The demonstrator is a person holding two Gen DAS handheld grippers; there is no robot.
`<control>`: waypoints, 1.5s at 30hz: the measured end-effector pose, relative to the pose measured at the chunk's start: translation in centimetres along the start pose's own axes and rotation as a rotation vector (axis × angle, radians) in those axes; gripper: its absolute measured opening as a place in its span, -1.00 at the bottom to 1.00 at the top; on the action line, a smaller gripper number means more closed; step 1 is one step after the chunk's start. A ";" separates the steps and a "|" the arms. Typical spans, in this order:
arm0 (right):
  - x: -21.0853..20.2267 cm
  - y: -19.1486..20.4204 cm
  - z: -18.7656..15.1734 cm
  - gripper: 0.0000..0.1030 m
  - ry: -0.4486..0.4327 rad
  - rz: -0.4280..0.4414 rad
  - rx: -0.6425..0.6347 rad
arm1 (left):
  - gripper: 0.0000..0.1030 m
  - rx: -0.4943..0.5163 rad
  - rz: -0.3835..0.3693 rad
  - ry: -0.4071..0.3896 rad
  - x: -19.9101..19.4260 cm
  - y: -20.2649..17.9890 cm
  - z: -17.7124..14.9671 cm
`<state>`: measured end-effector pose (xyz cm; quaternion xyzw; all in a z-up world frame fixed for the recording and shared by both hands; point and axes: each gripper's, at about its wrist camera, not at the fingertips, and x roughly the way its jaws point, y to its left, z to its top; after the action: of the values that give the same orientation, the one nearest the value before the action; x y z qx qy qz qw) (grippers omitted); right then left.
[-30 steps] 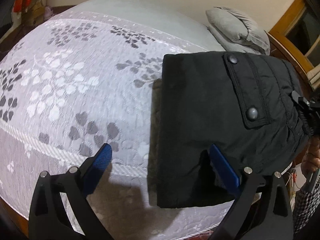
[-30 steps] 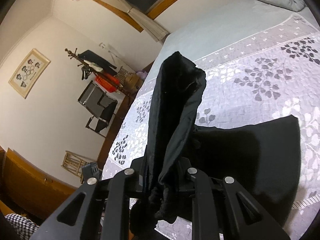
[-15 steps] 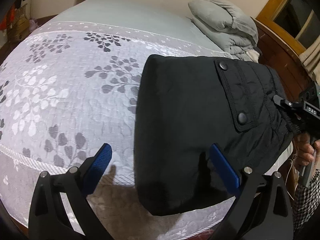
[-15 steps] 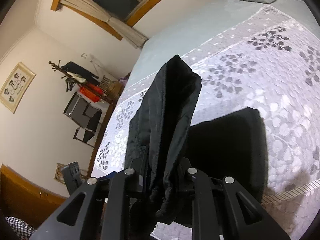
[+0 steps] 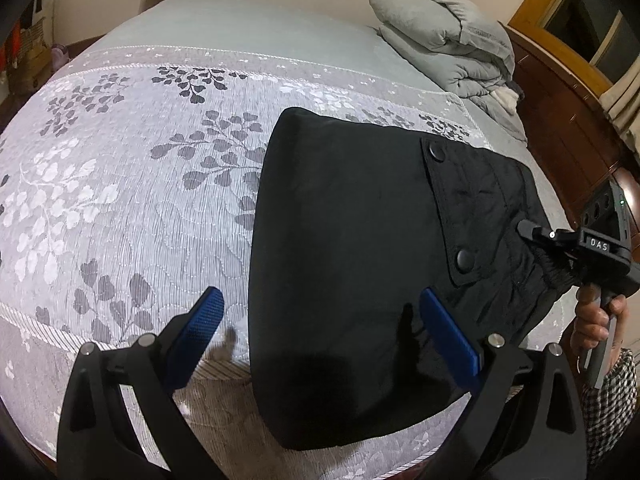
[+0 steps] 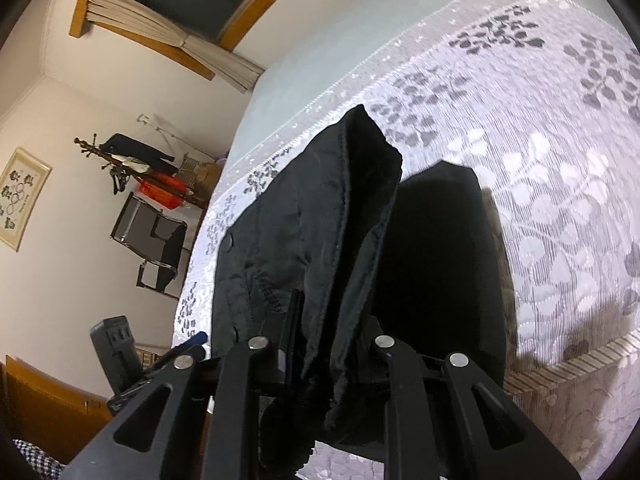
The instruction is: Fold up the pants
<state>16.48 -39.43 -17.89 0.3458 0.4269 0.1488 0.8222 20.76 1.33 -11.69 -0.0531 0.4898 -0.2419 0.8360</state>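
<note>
The black pants [image 5: 352, 248] lie folded on the bed, a flap pocket with two snaps [image 5: 460, 258] facing up. My left gripper [image 5: 320, 320] is open with blue pads, hovering over the pants' near left edge; it holds nothing. My right gripper [image 5: 538, 236] is at the right side of the pants, shut on the gathered waistband. In the right wrist view the gripper [image 6: 320, 344] pinches that edge of the pants [image 6: 312, 232] and lifts it above the flat part.
The bed has a white-and-grey leaf-patterned cover [image 5: 120, 184]. A folded grey duvet [image 5: 448, 52] lies at the far right by the wooden bed frame [image 5: 568, 120]. A coat rack [image 6: 132, 160] and folding chair [image 6: 152, 240] stand beyond the bed's far side.
The left gripper has swung right, bringing the duvet into view, and stays open. The right gripper has carried the held edge further over the folded pants.
</note>
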 end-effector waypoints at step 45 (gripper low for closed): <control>3.3 0.1 5.2 0.00 0.003 -0.254 -0.170 | 0.90 0.052 0.110 0.023 1.5 -0.4 -0.6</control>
<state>22.64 -39.90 -17.71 0.2178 0.4543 0.0798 0.8602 20.71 0.35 -13.08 -0.0017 0.4952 -0.2090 0.8433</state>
